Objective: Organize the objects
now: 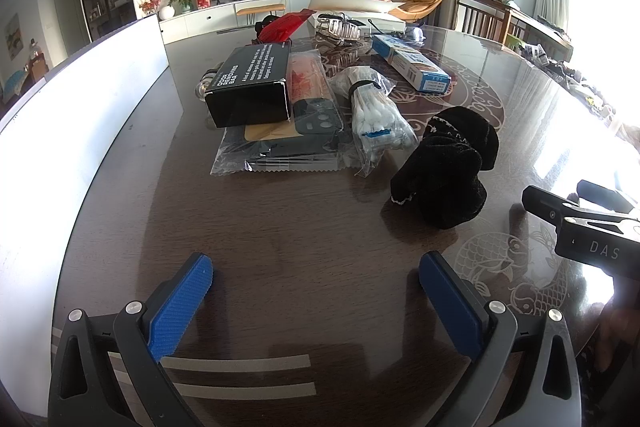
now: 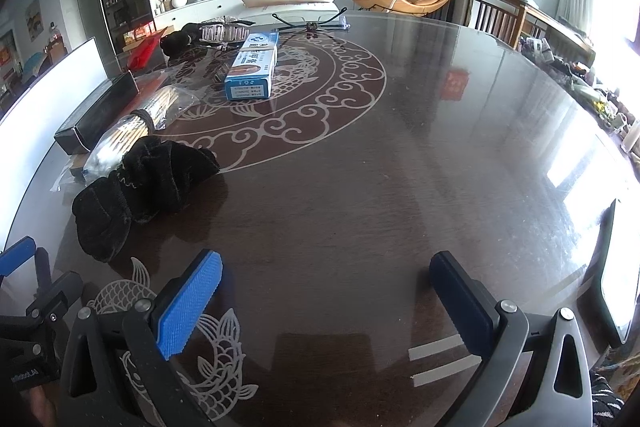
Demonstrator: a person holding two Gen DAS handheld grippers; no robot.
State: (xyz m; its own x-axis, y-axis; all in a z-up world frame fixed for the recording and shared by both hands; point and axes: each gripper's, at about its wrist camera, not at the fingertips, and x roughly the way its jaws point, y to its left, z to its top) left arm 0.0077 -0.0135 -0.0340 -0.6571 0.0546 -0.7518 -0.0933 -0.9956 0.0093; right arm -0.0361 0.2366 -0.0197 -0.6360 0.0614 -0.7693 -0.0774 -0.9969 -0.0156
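Left wrist view: black box reads "ODOR REMOVING BAR" — both hand-held grippers spread, empty.

The black box near the table's left edge reads "ODOR REMOVING BAR" in white. "DAS" stands on the right gripper's black body. Print on the blue-and-white carton is too small to read.

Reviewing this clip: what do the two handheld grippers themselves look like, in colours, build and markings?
Both match. The left gripper has black, angular finger arms with triangular cut-outs and silver round bolts, each tipped with a flat textured blue pad. The right gripper is built the same; its body, seen from the left wrist camera, carries white "DAS" lettering. A striped sleeve shows at the right wrist view's corner.
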